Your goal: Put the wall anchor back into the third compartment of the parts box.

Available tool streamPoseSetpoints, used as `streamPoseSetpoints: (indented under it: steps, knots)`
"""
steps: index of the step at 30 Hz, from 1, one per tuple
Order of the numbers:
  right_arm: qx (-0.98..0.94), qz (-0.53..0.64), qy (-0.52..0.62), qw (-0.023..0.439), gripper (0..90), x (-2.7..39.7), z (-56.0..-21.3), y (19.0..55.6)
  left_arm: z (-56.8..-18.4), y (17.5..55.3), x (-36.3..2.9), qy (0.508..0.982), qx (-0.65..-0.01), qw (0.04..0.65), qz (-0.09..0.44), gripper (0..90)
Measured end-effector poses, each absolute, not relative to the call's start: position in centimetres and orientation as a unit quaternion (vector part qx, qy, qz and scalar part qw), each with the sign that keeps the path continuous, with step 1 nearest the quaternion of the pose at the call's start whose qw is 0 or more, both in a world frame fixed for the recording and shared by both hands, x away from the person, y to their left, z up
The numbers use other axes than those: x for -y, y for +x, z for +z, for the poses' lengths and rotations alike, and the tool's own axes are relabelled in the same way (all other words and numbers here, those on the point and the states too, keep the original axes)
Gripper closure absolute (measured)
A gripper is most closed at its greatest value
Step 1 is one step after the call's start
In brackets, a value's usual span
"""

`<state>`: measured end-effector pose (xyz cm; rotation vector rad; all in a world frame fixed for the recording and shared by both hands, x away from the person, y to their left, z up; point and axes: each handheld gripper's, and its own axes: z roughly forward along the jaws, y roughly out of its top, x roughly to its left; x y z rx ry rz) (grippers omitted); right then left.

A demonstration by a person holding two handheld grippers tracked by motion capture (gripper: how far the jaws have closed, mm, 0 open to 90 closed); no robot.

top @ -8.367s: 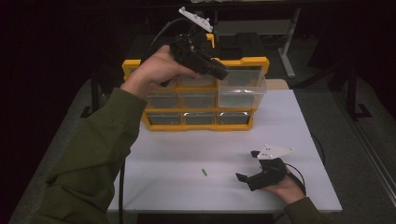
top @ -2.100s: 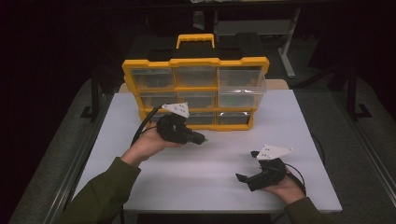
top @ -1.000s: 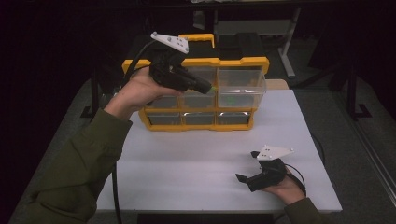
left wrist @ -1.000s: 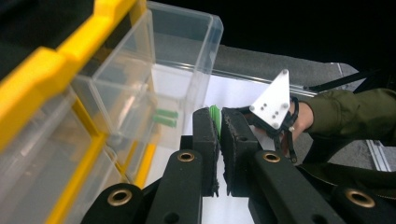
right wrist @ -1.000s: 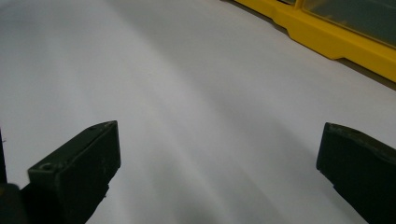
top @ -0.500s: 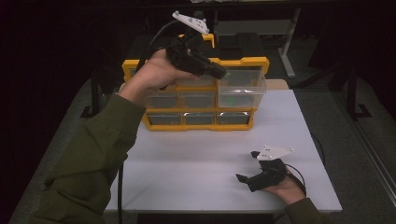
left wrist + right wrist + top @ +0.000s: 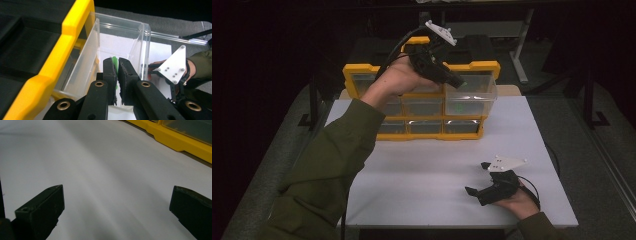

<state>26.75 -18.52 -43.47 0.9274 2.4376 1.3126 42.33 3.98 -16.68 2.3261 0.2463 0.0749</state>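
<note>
The left hand-held gripper (image 7: 116, 72) is raised over the pulled-out clear drawer (image 7: 120, 37) at the top right of the yellow organizer (image 7: 362, 75). Its jaws are nearly closed on a thin green strip (image 7: 114, 62), which hangs above the drawer's opening. The right hand-held gripper (image 7: 477, 177) rests on the white surface (image 7: 422, 170), well apart from the organizer, jaws spread wide and holding nothing.

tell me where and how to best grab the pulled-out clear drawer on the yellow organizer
Probably by its front wall, coming from the table side. The clear drawer sticks out of the yellow organizer with an open top, so one jaw can go inside and one outside. The left gripper, holding a green piece, is above it now.
</note>
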Motion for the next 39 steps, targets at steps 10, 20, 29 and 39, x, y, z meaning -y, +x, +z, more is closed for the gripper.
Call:
streamPoseSetpoints:
  steps: [10, 20, 29, 39]
  knots:
    - [-0.829, 0.448, 0.316, 0.113, 0.0, 18.6, -43.4, 26.7, -16.4, 42.4, -4.4, 0.906, -0.116, 0.407, 0.036, 76.6]
    - [-0.829, 0.446, 0.319, 0.11, 0.0, 18.6, -43.5, 26.7, -15.4, 42.1, -7.6, 0.892, -0.129, 0.433, 0.024, 68.9]
    - [-0.83, 0.444, 0.318, 0.111, 0.0, 18.5, -43.6, 26.8, -16.1, 41.5, -11.1, 0.882, -0.143, 0.448, 0.022, 52.4]
    - [-0.83, 0.444, 0.318, 0.109, 0.0, 18.5, -43.6, 26.8, -18.0, 40.4, -14.2, 0.877, -0.16, 0.452, 0.034, 35.6]
